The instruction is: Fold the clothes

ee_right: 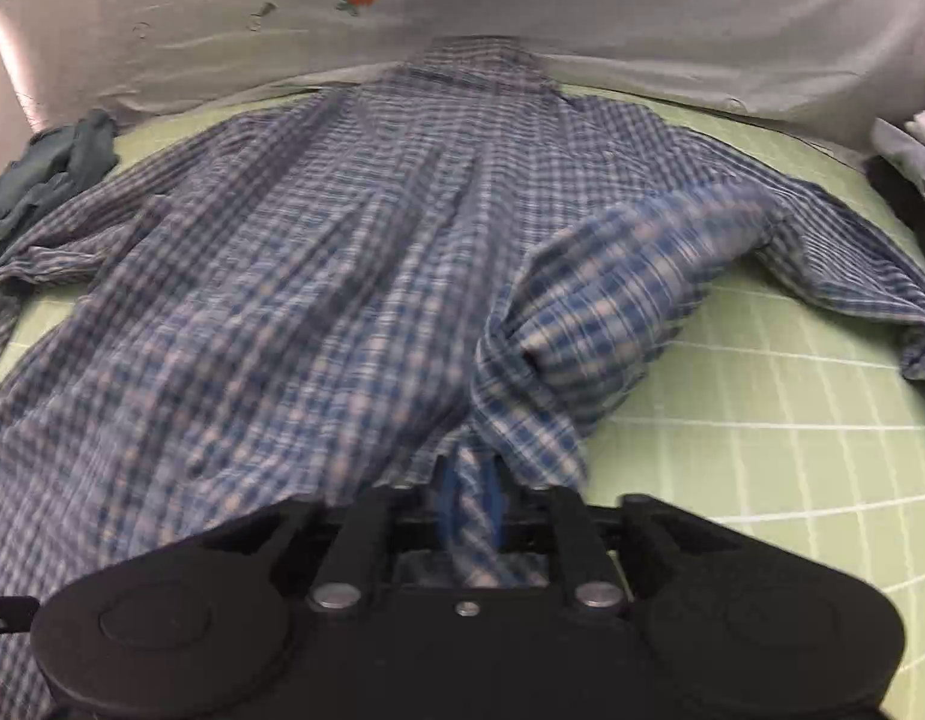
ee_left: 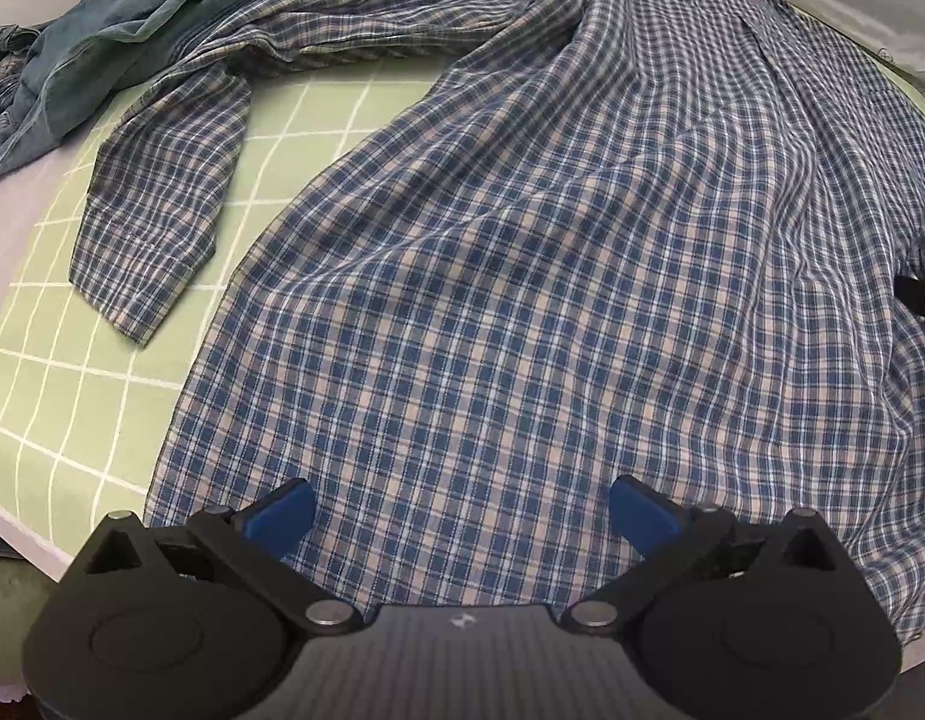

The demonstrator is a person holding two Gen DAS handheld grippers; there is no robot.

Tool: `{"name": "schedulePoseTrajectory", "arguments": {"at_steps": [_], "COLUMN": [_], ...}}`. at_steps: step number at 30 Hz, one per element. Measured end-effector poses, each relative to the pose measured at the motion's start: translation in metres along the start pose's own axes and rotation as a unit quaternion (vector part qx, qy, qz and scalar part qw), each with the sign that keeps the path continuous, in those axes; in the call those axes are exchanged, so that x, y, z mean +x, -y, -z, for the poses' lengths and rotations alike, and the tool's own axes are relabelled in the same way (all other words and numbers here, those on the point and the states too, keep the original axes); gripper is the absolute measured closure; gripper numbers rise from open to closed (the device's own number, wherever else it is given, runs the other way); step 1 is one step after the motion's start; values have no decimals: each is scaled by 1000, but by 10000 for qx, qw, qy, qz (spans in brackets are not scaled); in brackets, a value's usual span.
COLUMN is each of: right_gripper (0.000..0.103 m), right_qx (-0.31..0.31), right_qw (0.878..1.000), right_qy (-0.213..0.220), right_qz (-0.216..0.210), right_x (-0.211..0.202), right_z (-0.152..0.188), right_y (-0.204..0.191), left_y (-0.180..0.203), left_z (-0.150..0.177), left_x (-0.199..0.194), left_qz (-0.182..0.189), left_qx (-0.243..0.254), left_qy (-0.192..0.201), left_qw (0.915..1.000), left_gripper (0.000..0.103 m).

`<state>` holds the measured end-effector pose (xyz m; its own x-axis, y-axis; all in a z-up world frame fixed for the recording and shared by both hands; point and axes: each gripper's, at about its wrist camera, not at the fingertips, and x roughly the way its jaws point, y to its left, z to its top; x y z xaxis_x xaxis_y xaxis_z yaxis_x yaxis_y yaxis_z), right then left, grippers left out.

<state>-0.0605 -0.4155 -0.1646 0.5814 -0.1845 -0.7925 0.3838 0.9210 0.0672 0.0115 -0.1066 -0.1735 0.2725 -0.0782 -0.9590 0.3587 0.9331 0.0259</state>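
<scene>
Across a green mat (ee_left: 36,408) ruled with white grid lines, a thin blue-and-white plaid shirt (ee_left: 522,276) lies spread and rippled, one sleeve bent at its side. The left gripper (ee_left: 462,516) hangs over the hem, its blue pads wide apart and empty. The right gripper (ee_right: 469,504), blurred, pinches a bunched fold of plaid. A crumpled teal garment (ee_left: 132,36) sits beyond, partly cut off.
</scene>
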Motion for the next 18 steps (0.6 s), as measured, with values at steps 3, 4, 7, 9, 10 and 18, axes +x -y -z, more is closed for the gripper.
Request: {"name": "schedulePoseTrajectory", "arguments": {"at_steps": [3,4,7,9,10,18], "right_gripper": [58,58,58,58,58,67], "right_qx": [265,387,878,1256,1427,1587], "right_qw": [9989,9981,9937,9885,9856,9857], "right_qy": [181,263,557,760,840,559], "right_qz": [-353,-394,-429,-369,-336,22], "right_x": [-21,-31,-55,-70,-76,-62], "right_z": [8,11,19,24,26,41], "right_y": [9,16,39,57,65,101], "left_y": [-1,-1,-1,-1,0,1], "left_z": [0,0,0,0,0,1], "left_x": [0,0,0,0,0,0], "left_qz": [34,40,50,50,50,46], "left_qx": [22,20,36,31,26,20], "left_qy": [-3,-3,14,24,29,105], "left_qw": [10000,10000,10000,10000,10000,9999], "left_gripper": [0,0,0,0,0,0]}}
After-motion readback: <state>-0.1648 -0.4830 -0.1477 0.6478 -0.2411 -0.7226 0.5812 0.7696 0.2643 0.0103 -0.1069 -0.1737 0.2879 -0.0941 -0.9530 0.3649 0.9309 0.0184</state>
